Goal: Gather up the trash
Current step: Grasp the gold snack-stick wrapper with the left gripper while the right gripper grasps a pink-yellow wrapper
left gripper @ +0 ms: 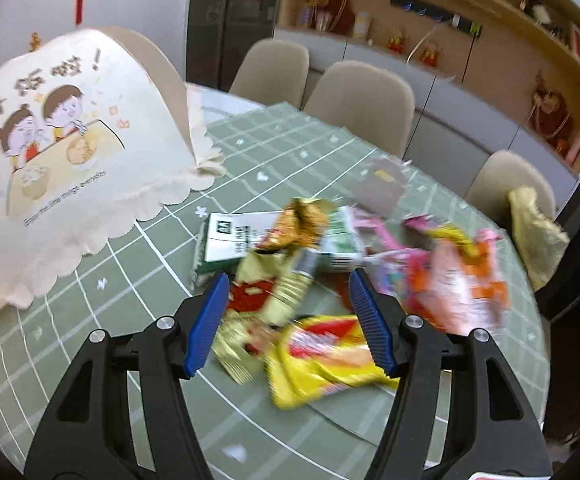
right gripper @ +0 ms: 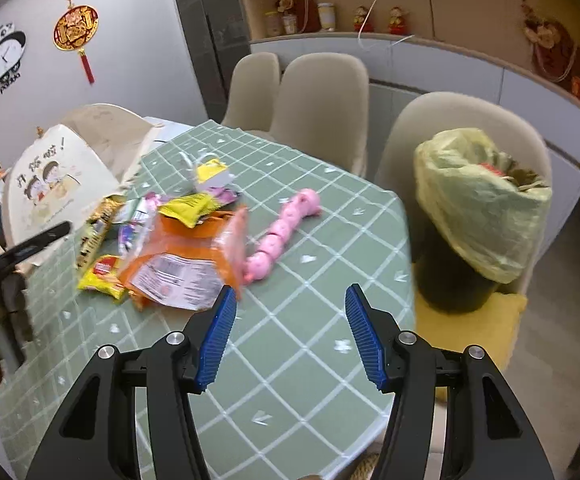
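Green checked cloth covers the desk, strewn with wrappers; left gripper and right gripper gape empty.

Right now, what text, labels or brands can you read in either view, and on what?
"开饭啦!" on the cream food cover
Its small English line: blurred, not readable
"panda", roughly, under the panda clock; clock numerals not readable
Green-and-white box: print blurred
Orange bag: white label too small to read
Yellow wrapper: blurred
Small yellow packet: red logo too small
Gold wall ornament: characters not legible
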Tool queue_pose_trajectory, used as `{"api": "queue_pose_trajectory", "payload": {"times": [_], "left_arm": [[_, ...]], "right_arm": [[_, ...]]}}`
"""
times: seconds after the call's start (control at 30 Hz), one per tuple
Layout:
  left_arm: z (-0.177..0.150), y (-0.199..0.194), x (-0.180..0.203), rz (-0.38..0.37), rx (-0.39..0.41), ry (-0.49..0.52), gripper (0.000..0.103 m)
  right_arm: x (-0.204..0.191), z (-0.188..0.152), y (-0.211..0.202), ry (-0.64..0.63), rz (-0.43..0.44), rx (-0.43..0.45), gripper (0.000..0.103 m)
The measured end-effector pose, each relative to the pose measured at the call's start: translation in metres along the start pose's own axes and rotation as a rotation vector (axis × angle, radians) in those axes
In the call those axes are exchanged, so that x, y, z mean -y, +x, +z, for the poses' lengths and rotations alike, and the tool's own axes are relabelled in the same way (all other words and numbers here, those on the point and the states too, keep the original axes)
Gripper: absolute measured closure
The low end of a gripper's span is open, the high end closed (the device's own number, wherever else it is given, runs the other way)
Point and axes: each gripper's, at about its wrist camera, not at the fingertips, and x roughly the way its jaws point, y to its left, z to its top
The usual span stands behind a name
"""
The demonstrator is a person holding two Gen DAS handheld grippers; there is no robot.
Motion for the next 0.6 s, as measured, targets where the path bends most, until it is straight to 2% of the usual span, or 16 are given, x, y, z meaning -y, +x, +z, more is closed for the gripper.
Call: {"api": "queue_pose_trajectory", "payload": {"times": [0.2, 0.27, 0.3, 0.37, 0.43, 0.5, 0.6], "left_arm": [[0.011, 0.054, -0.009, -0.021, -0.109, 0.013, 0.044], [0.009, 0.065, -0.008, -0.037, -0.144, 0.006, 0.060], [0.008, 0.067, -0.007, -0.046, -0.151, 0.005, 0.063], [0.009, 0.065, -0.005, -0.070, -0.151, -0.002, 0.073], [0.010, 0.059, 0.000, -0.136, -0.159, -0.012, 0.074], [0.011, 0.051, 0.007, -0.170, -0.157, 0.000, 0.074], [0.011, 0.042, 0.016, -0.193, -0.160, 0.011, 0.074]], "right_arm": [[-0.015, 0.019, 0.022, 0.020, -0.061, 0.024, 0.049], [-0.017, 0.026, 0.034, 0.047, -0.040, 0.017, 0.049], [-0.020, 0.032, 0.044, 0.064, -0.006, 0.006, 0.049], [-0.028, 0.039, 0.057, 0.055, 0.006, -0.019, 0.049], [-0.045, 0.050, 0.077, -0.001, -0.011, -0.063, 0.049], [-0.062, 0.062, 0.094, -0.050, -0.032, -0.085, 0.049], [-0.084, 0.083, 0.115, -0.071, -0.042, -0.055, 0.049]]}}
